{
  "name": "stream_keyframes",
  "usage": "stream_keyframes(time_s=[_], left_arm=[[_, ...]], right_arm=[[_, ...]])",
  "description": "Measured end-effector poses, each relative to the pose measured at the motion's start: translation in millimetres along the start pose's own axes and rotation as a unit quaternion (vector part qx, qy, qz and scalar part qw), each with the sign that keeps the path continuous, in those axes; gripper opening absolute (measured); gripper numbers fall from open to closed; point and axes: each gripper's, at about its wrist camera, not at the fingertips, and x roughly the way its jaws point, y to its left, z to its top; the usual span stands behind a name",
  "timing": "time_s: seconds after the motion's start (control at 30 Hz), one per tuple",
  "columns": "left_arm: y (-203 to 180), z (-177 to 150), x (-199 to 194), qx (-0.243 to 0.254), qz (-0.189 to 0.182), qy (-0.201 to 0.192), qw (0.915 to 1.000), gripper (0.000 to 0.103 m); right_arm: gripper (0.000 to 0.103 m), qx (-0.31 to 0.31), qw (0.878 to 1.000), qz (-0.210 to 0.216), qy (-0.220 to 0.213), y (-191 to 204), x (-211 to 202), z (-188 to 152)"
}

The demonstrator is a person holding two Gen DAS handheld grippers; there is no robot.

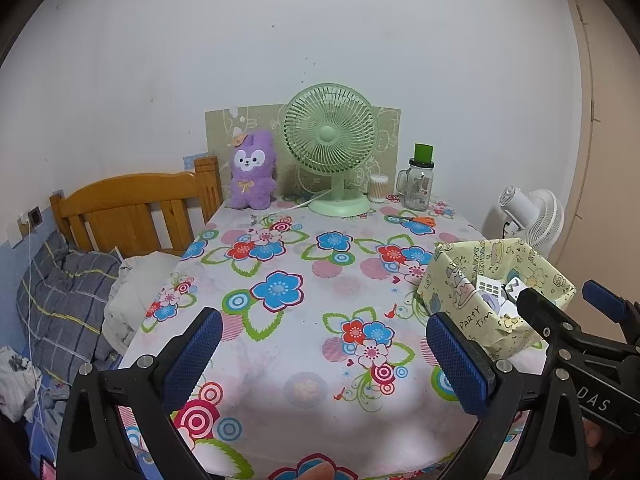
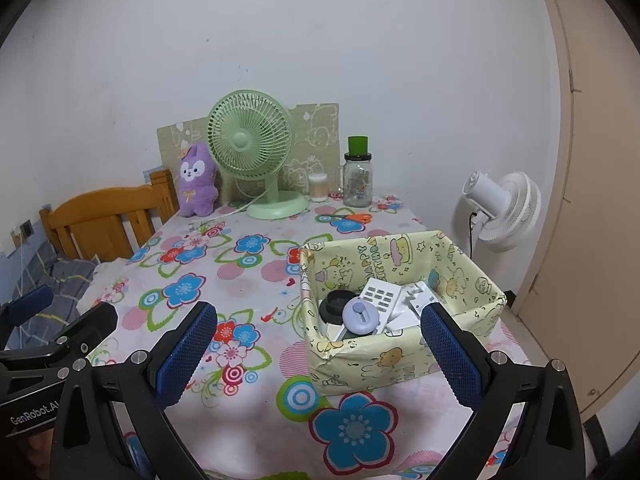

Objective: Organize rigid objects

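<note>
Right wrist: remote (image 2: 379, 298) lengthwise in box (image 2: 404, 354)

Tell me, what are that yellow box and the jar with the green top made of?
The yellow box looks like cardboard wrapped in matte printed paper: its corners show creases and folds. The jar seems to be clear glass, see-through with a handle; its green top looks like smooth plastic, though that is uncertain.

Paper-wrapped box (image 2: 400, 344) at 3 o'clock looking creased, matt; tablecloth (image 2: 248, 280) showing soft cloth; headboard (image 2: 100, 220) at 9 o'clock gleaming varnished wood.
</note>
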Motion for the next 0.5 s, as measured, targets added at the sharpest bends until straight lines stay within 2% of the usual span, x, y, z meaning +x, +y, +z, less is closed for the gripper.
stream_keyframes(time_s=[0.5], left_arm=[[0.4, 0.4, 0.8, -0.010, -0.005, 0.004, 0.9999, 0.103]], right_arm=[[0.103, 0.001, 1.000, 0.000, -0.004, -2.9, -2.2, 2.1]])
